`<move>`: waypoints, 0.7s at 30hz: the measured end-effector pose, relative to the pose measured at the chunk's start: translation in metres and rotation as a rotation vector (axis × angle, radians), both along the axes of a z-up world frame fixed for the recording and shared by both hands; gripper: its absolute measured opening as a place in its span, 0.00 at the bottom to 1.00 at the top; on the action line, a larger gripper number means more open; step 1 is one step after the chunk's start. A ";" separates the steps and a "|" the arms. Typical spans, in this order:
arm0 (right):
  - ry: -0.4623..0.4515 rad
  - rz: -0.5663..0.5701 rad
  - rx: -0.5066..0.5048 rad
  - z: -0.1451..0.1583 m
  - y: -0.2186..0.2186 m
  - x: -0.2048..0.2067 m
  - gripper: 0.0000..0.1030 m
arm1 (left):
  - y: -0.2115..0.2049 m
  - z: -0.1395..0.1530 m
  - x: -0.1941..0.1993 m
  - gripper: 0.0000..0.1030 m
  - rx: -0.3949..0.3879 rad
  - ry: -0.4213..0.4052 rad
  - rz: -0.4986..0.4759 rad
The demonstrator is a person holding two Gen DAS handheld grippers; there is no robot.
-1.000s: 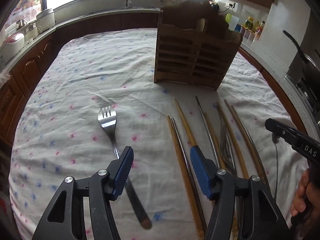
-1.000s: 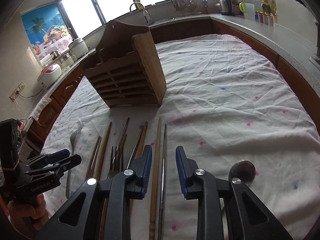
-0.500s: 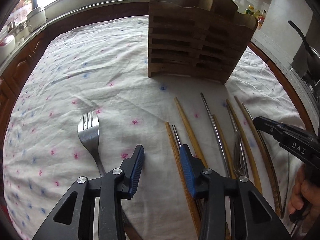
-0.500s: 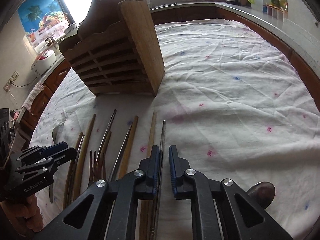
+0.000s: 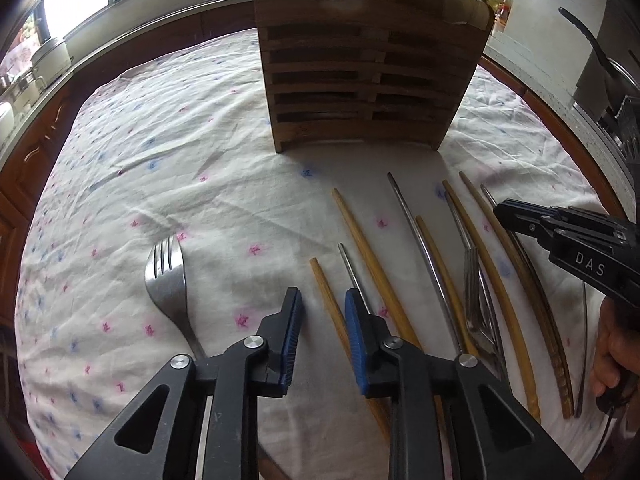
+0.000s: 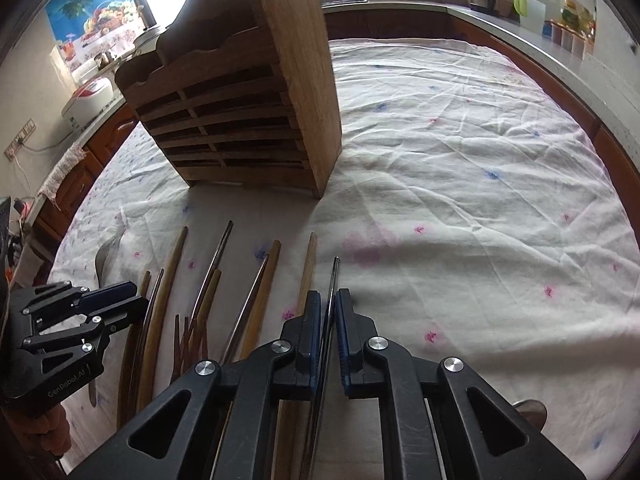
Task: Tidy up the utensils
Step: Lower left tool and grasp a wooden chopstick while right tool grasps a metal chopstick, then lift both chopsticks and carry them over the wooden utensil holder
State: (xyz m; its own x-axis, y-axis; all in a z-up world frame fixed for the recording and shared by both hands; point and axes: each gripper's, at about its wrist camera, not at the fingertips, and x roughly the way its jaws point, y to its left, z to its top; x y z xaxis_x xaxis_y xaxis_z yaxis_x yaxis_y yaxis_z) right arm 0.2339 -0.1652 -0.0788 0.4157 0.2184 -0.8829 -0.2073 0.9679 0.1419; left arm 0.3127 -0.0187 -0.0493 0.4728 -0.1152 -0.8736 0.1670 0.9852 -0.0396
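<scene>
A slatted wooden utensil holder (image 5: 368, 68) stands upright on the white cloth; it also shows in the right wrist view (image 6: 244, 96). Several wooden and metal chopsticks (image 5: 432, 264) lie in a row in front of it. A steel fork (image 5: 170, 280) lies apart at the left. My left gripper (image 5: 322, 336) is partly open, low over a wooden chopstick (image 5: 328, 300) and a metal one (image 5: 354, 276). My right gripper (image 6: 325, 332) is nearly closed around a metal chopstick (image 6: 334, 276); its pads (image 6: 314, 320) flank it closely.
A spoon bowl (image 6: 528, 410) lies on the cloth at my right gripper's right side. Another fork (image 5: 474, 292) lies among the chopsticks. Kitchen counters with appliances (image 6: 90, 100) ring the table. The cloth (image 6: 460, 184) spreads right of the holder.
Both grippers have moved forward toward the holder and narrowed. My right gripper's jaws have closed in around the metal chopstick. My left gripper has shifted right from the fork to the chopsticks.
</scene>
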 end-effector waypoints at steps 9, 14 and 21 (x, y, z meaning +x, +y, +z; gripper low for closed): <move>-0.009 -0.044 0.098 0.006 -0.012 -0.004 0.04 | 0.002 -0.003 -0.001 0.04 -0.033 -0.026 -0.015; -0.072 -0.042 0.150 0.036 -0.019 -0.021 0.04 | 0.013 0.012 -0.014 0.03 -0.087 -0.052 0.002; -0.158 -0.019 0.195 0.081 -0.022 -0.045 0.04 | 0.025 0.054 -0.047 0.03 -0.164 -0.141 -0.012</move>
